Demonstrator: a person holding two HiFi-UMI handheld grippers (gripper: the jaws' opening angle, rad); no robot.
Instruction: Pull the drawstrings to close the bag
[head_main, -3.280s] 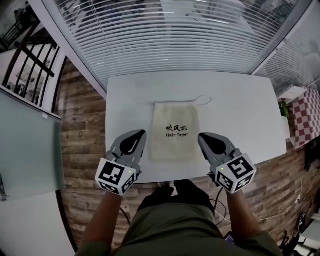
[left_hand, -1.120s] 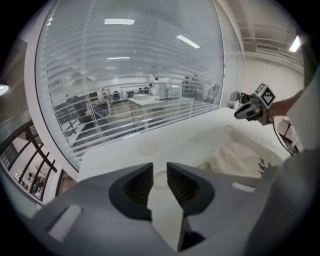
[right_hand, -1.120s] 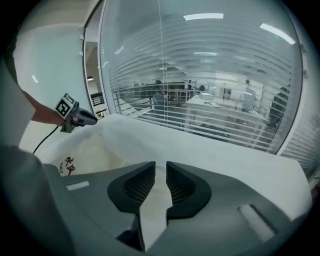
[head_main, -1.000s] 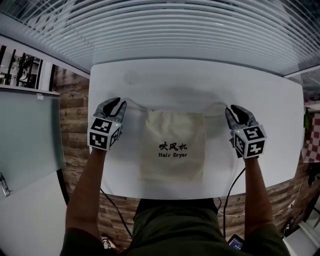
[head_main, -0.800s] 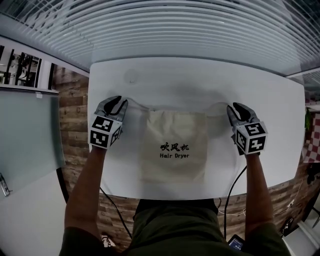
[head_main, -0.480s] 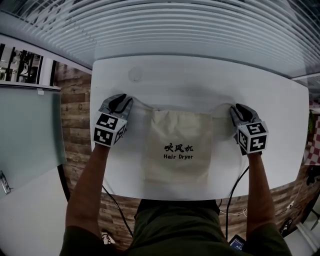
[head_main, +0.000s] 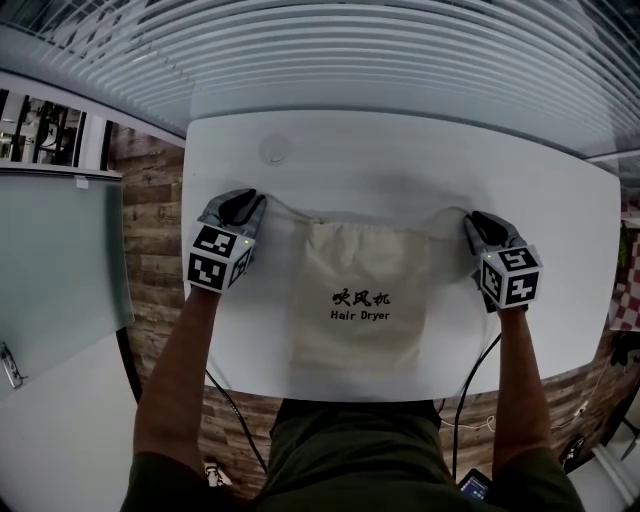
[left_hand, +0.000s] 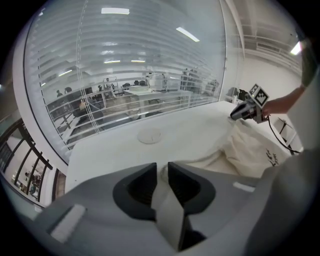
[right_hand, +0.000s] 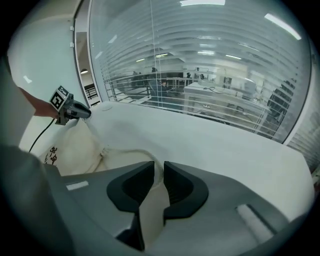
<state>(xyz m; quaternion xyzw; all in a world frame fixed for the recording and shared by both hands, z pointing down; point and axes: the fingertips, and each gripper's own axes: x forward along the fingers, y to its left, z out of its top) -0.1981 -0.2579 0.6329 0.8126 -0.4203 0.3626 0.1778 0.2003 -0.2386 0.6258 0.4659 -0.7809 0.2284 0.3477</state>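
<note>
A cream drawstring bag (head_main: 360, 295) printed "Hair Dryer" lies flat on the white table (head_main: 400, 170). From its top edge a cord runs out to each side. The left drawstring (head_main: 285, 212) leads into my left gripper (head_main: 243, 204), whose jaws are shut on it; the cord (left_hand: 200, 160) is pinched at my left gripper (left_hand: 161, 172). The right drawstring (head_main: 450, 215) ends in my right gripper (head_main: 479, 222), also shut on it, as the cord (right_hand: 125, 155) and my right gripper (right_hand: 159, 172) show. The bag's mouth looks slightly gathered (right_hand: 102, 150).
A small round disc (head_main: 273, 151) sits in the table top at the far left. Window blinds (head_main: 400, 50) run behind the table's far edge. A glass panel (head_main: 60, 270) stands to the left. The table's near edge (head_main: 350, 392) is close to my body.
Both grippers' jaws have closed on the cord ends since a second ago. The cords now run straighter from the bag's top to the grippers.
</note>
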